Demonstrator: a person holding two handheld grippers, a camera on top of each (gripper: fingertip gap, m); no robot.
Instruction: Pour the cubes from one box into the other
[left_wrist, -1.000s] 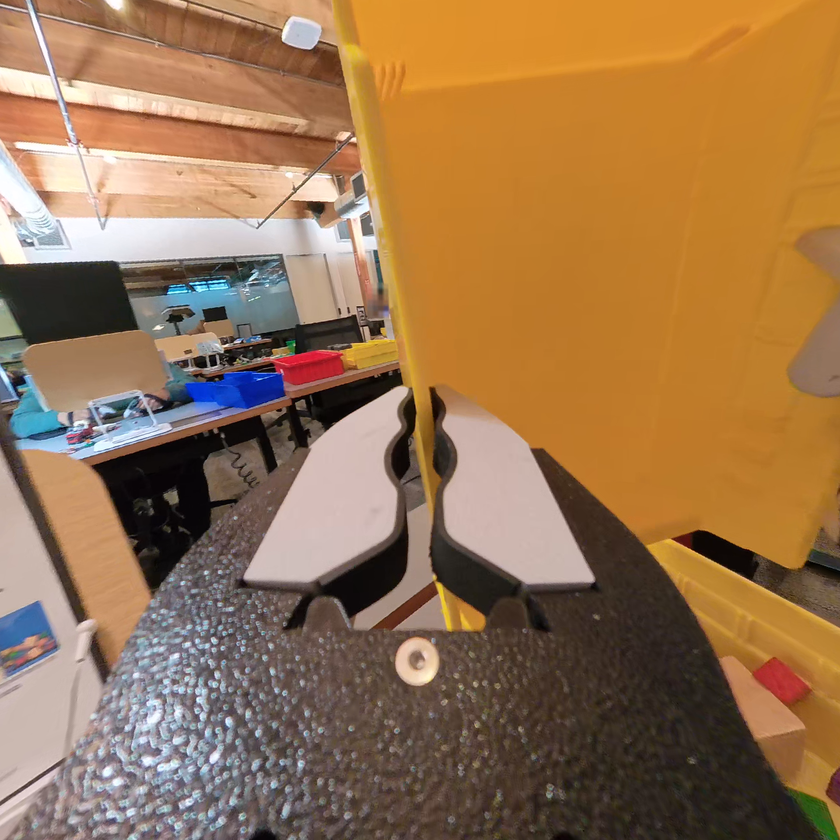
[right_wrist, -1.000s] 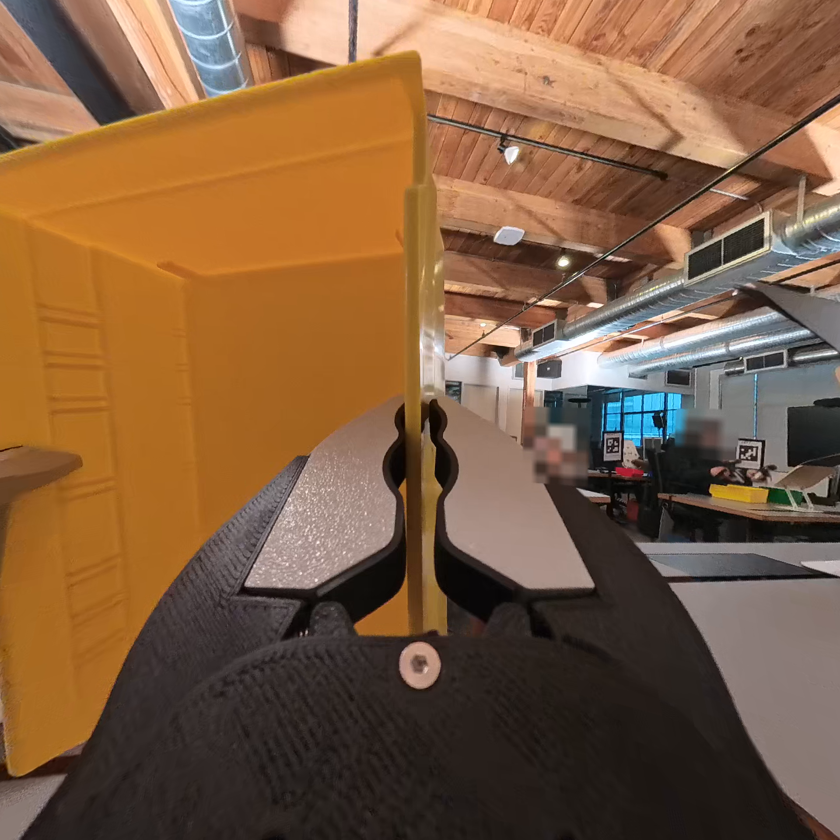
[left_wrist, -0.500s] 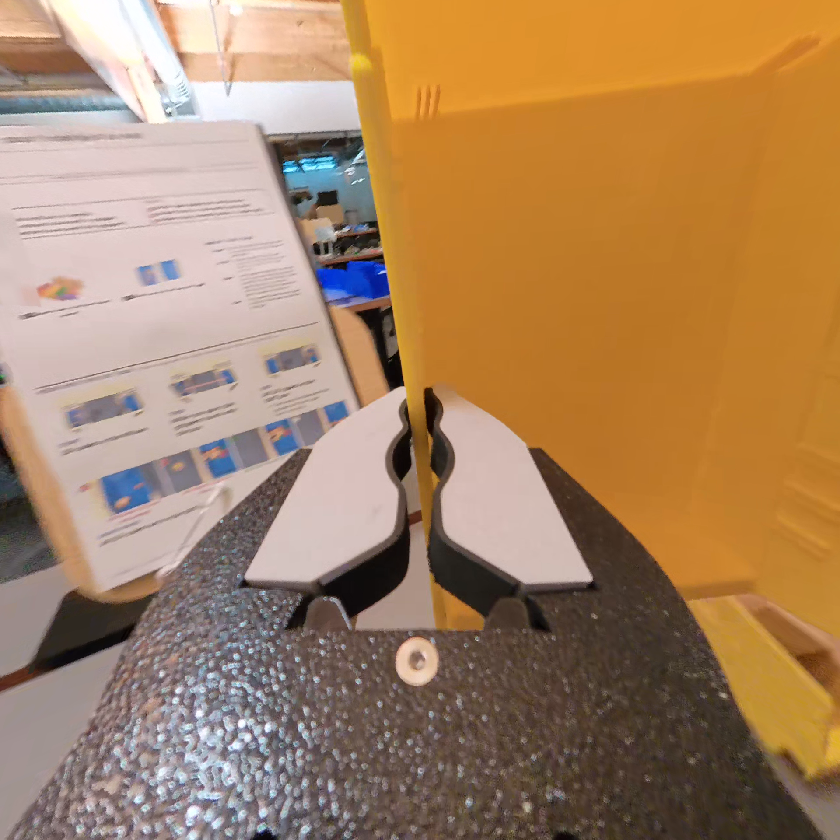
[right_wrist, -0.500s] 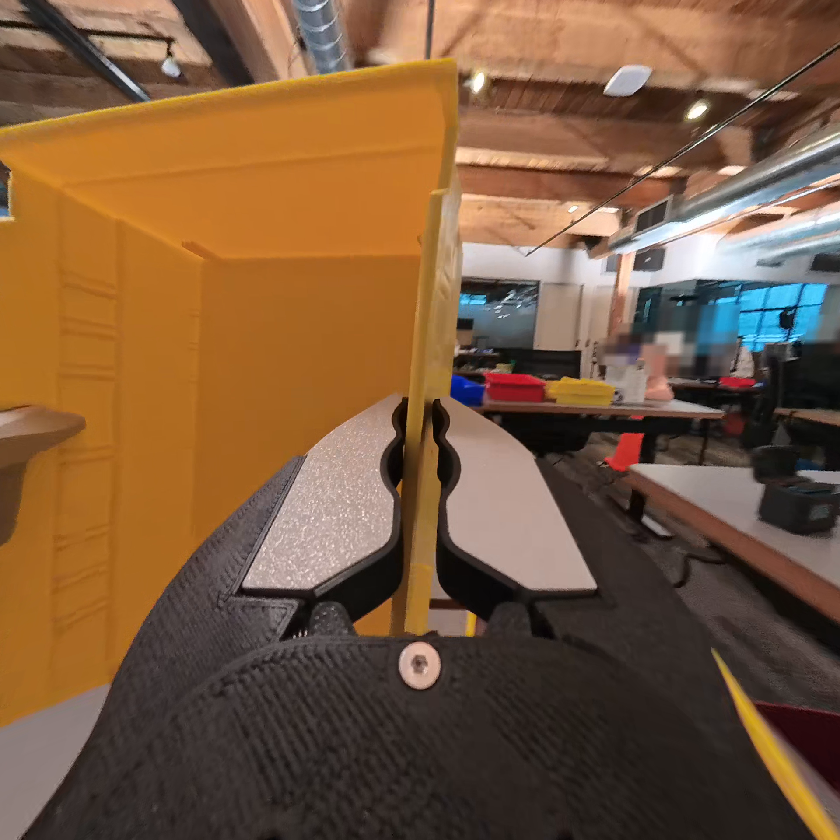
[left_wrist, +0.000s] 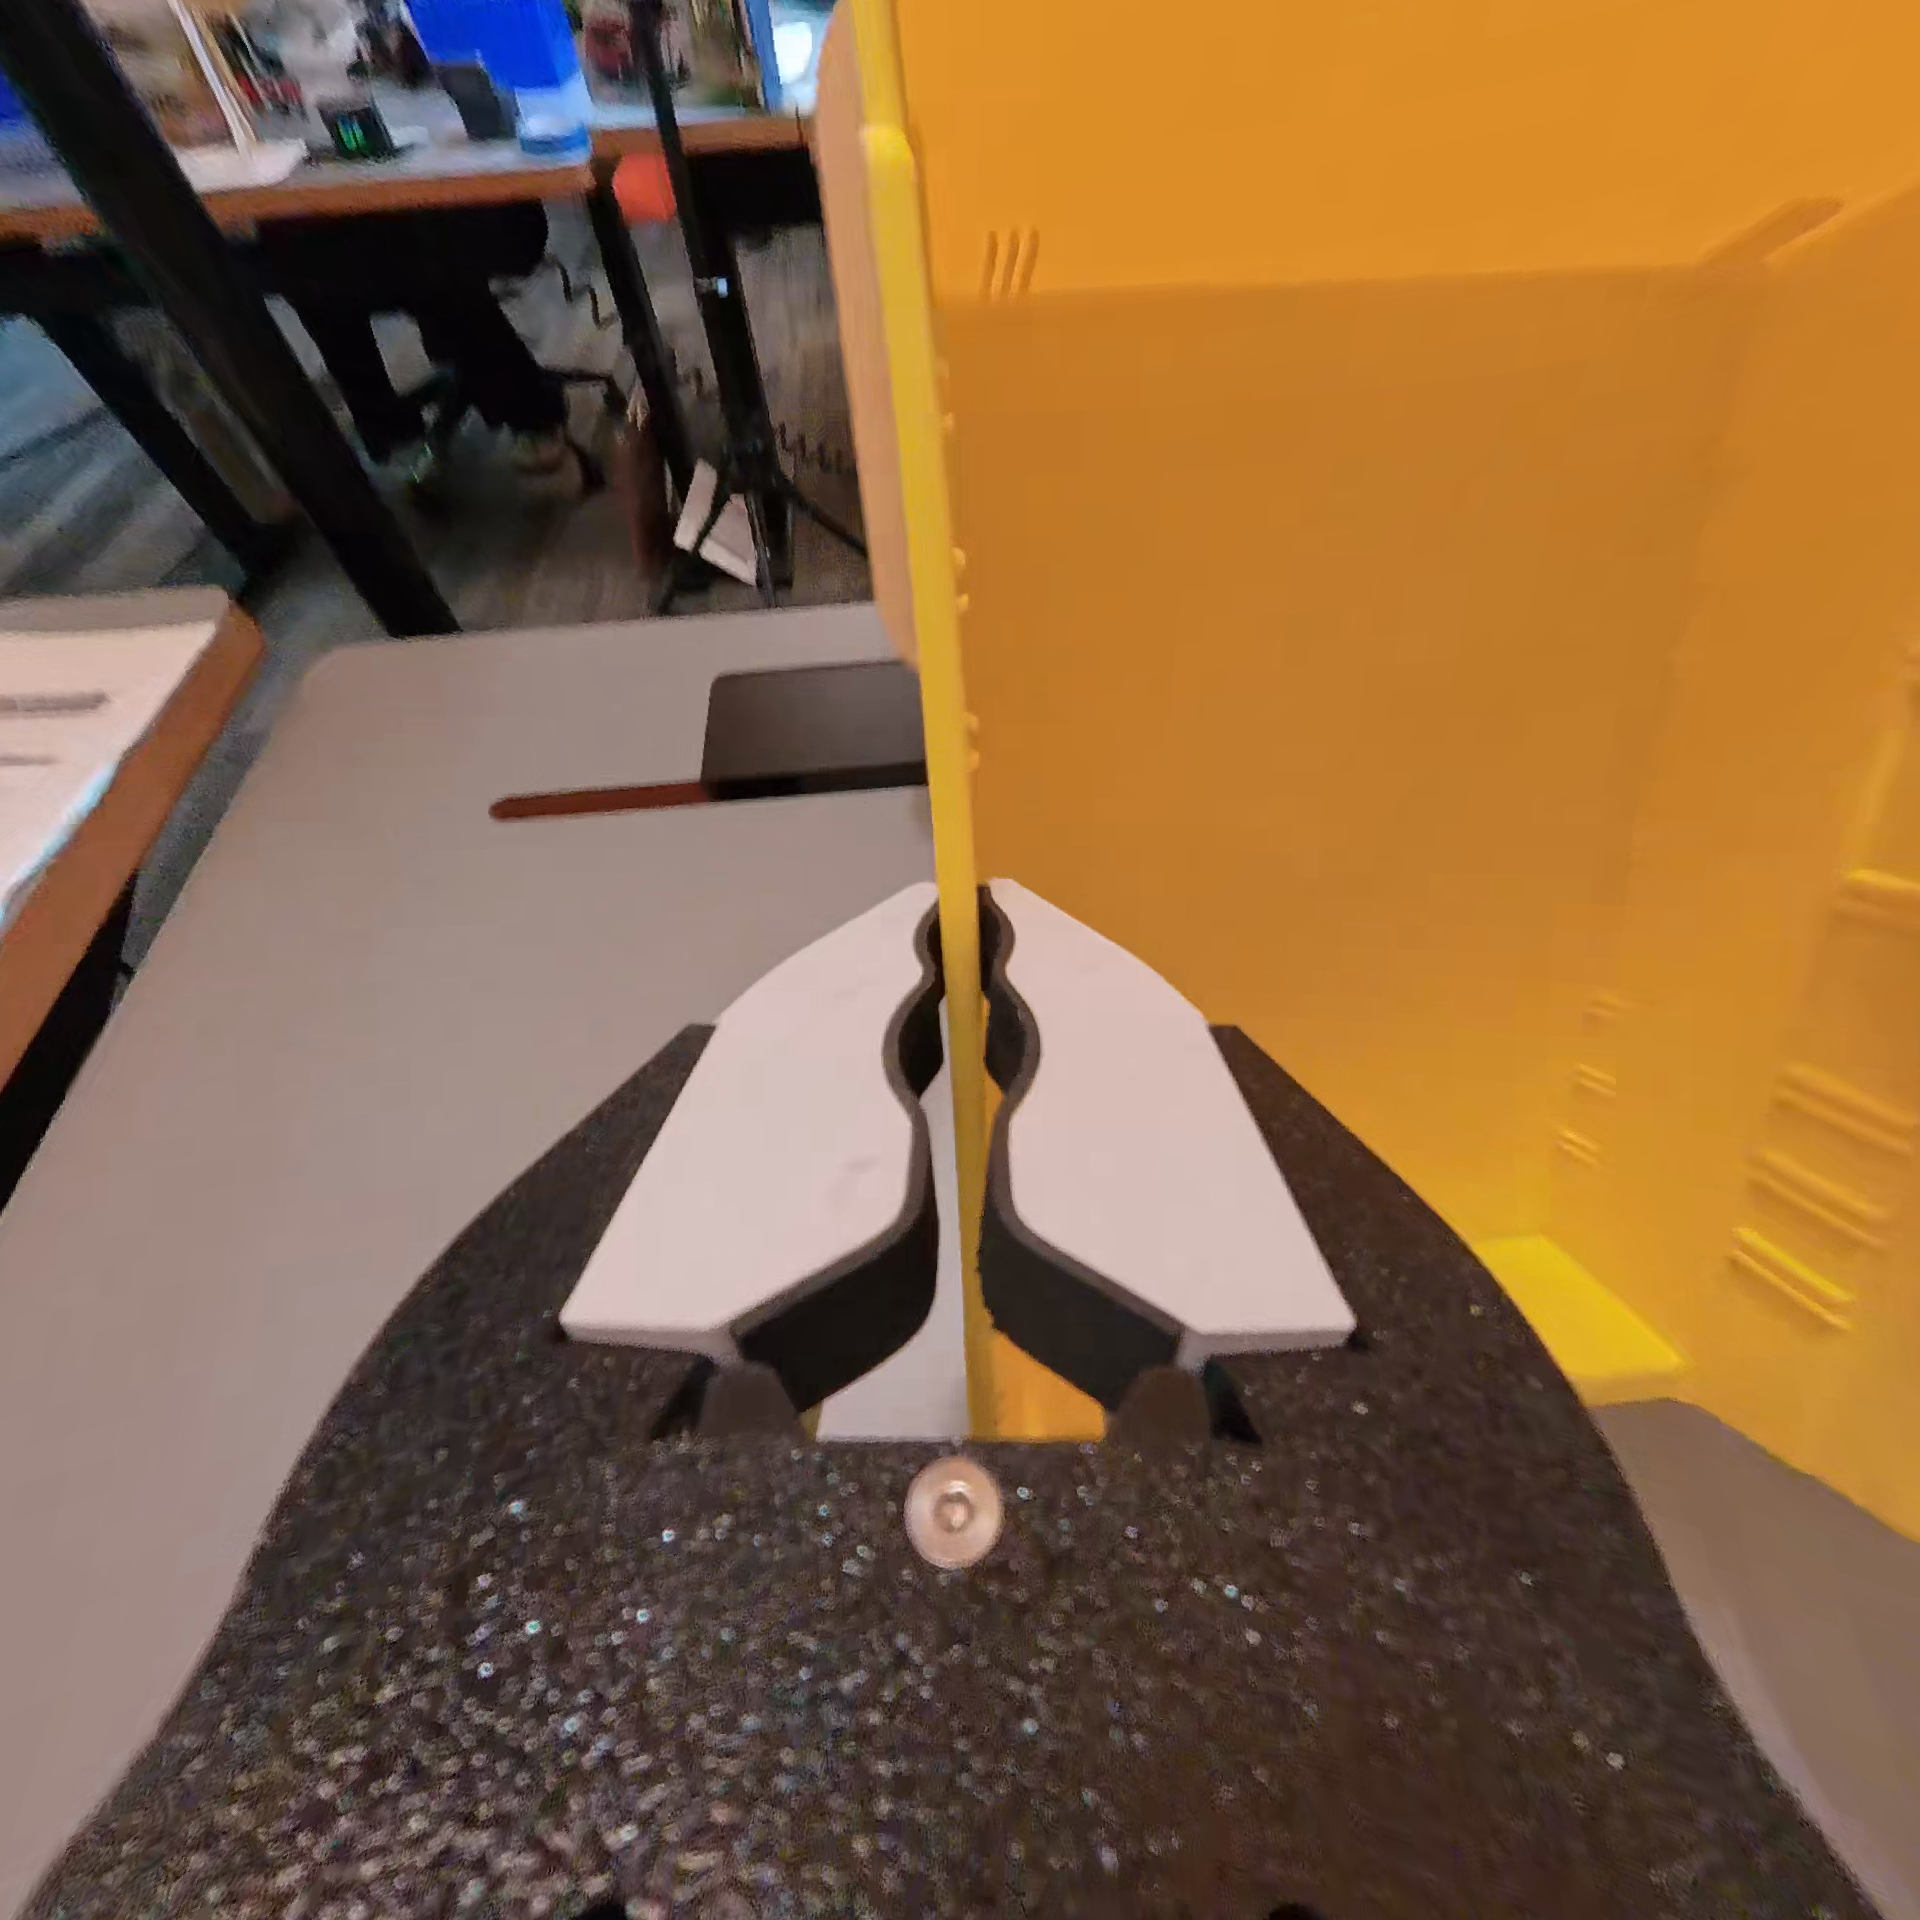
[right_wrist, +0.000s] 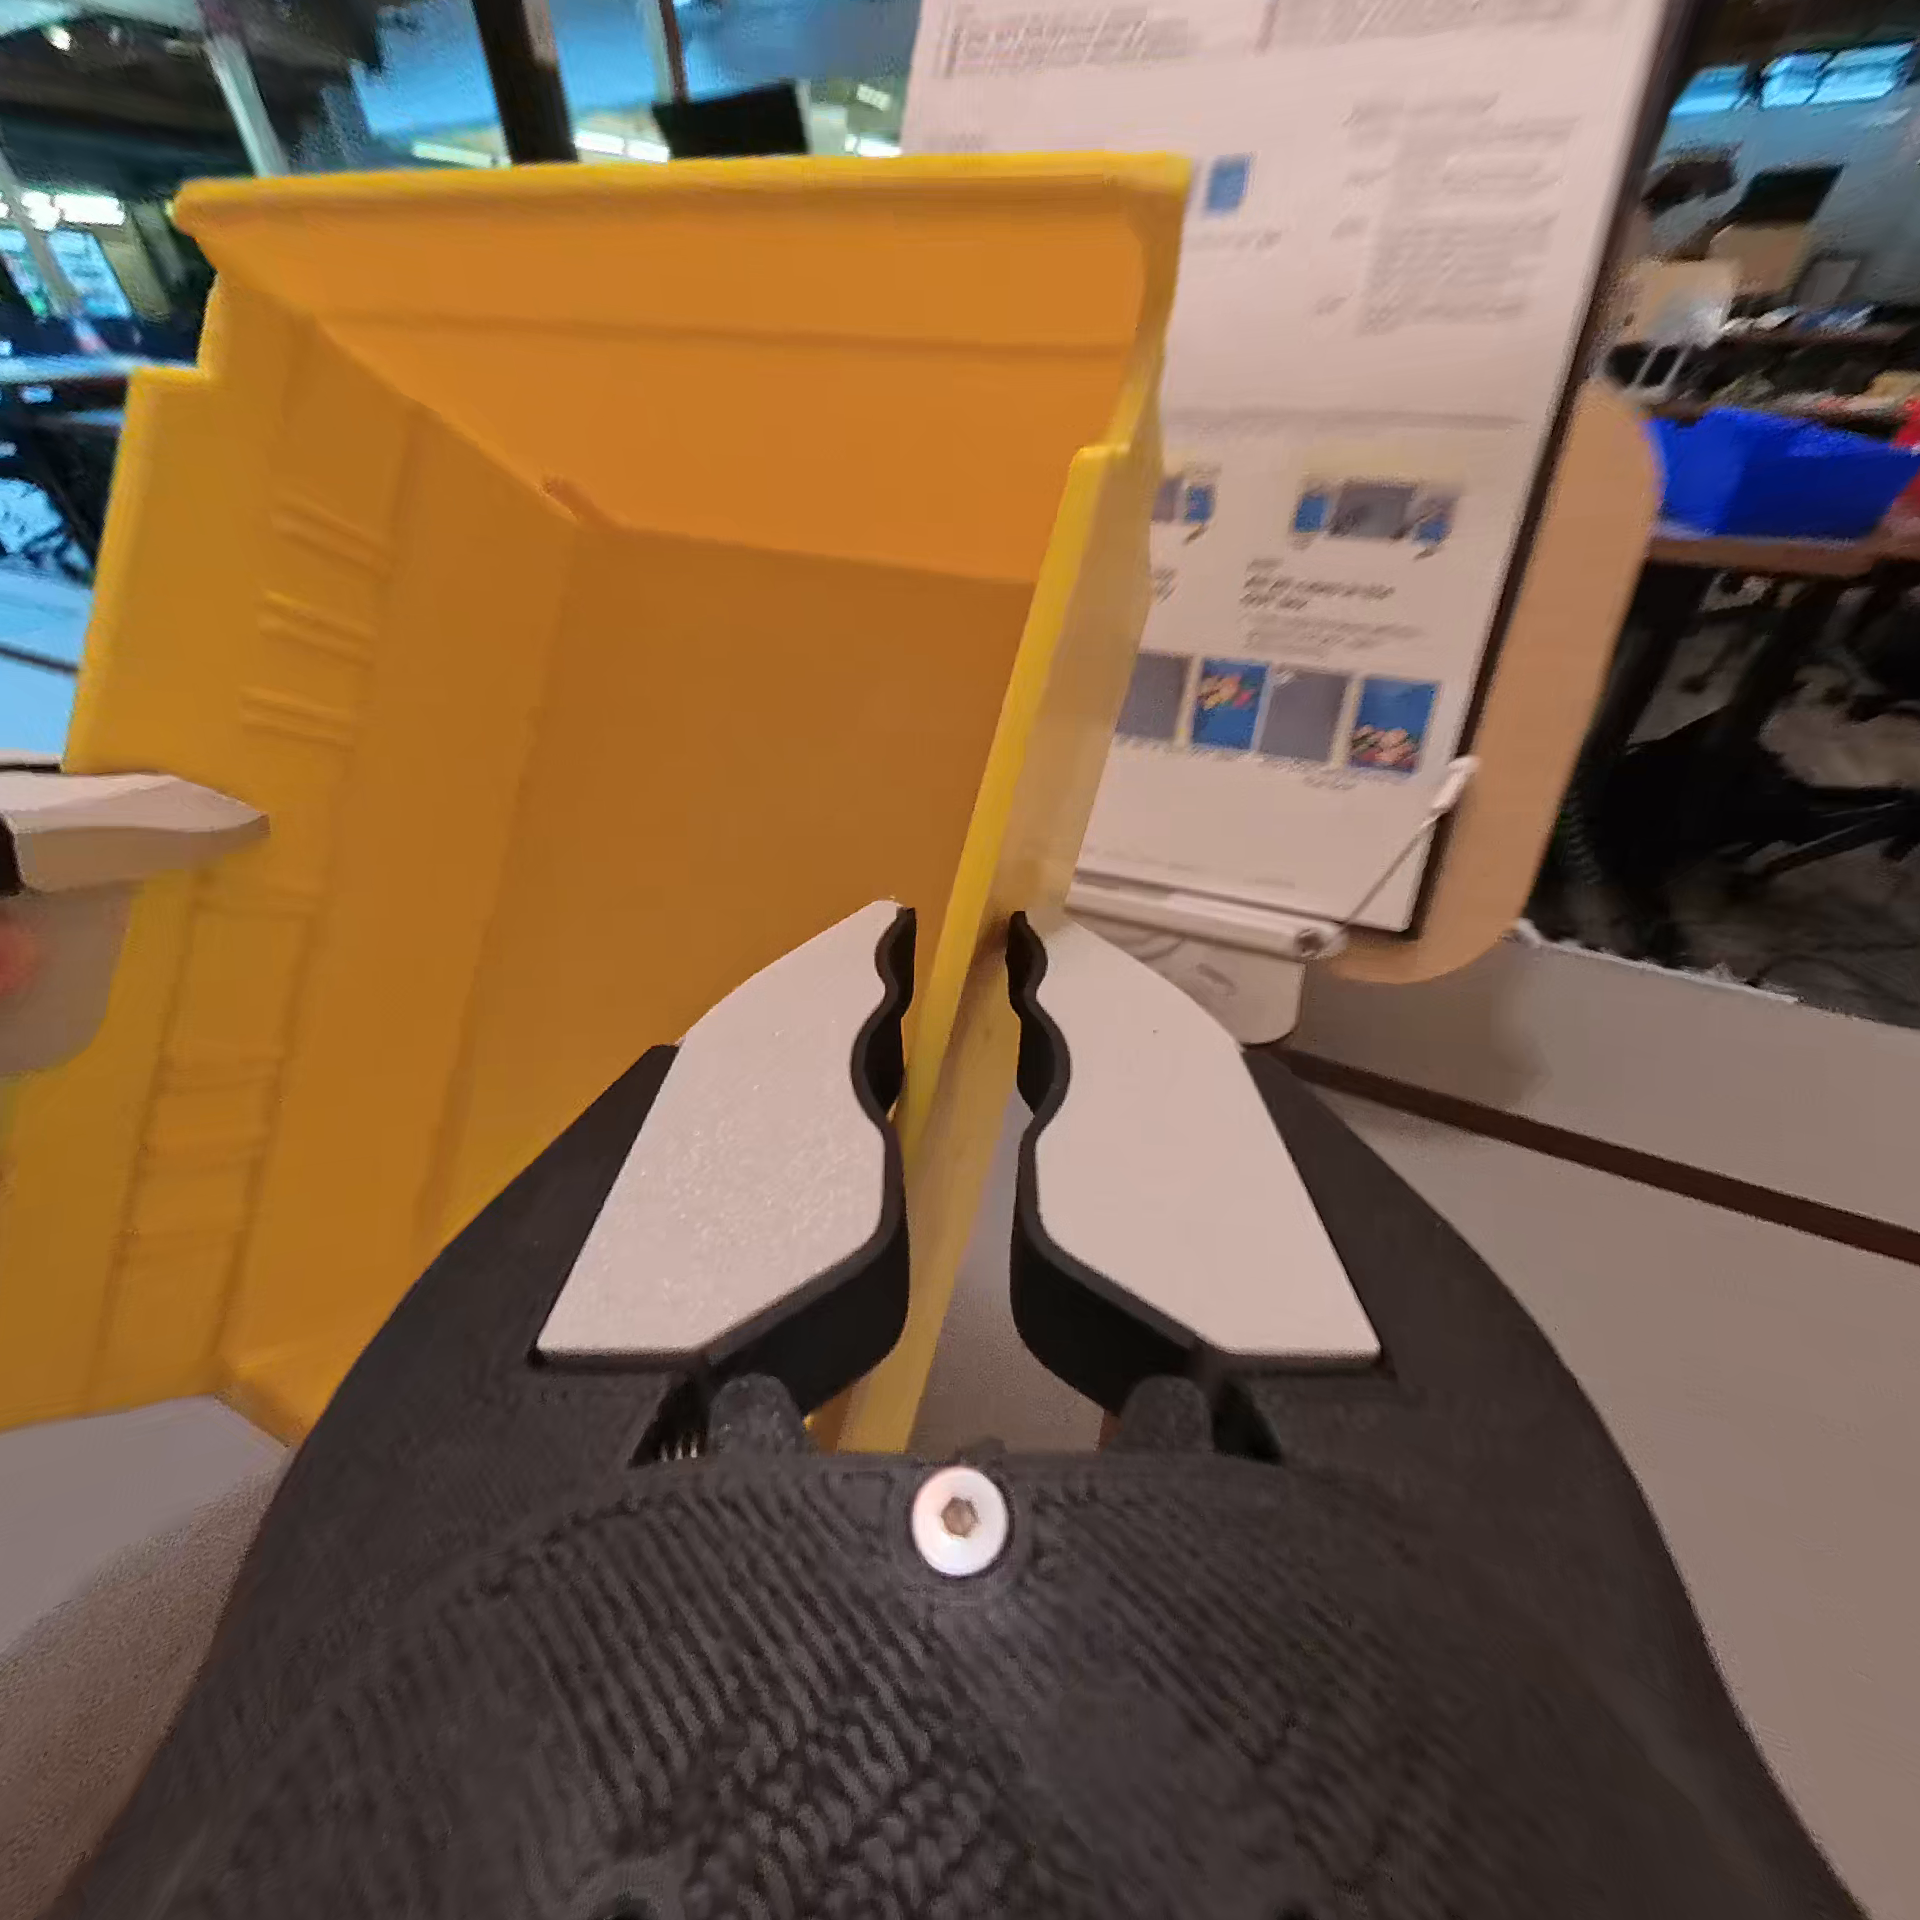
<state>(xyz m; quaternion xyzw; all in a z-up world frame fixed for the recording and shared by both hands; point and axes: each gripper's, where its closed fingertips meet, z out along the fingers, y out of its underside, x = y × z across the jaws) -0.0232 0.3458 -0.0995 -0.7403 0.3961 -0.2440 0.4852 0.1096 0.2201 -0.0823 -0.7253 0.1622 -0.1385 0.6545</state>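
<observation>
Yellow box (left_wrist: 1351, 727) wall sits between both grippers' fingers (left_wrist: 790, 1122).

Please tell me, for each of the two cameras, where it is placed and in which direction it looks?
Left wrist view: on the left gripper, looking along its fingers, shut on a wall of the yellow box; grey table beyond.
Right wrist view: on the right gripper, jaws parted around the opposite wall of the box, facing an instruction board; a finger of the left gripper shows at the left edge.
Shared: the empty box interior.

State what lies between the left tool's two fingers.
A wall of the yellow box: the left tool is shut on its thin edge, shown in the left wrist view.
</observation>
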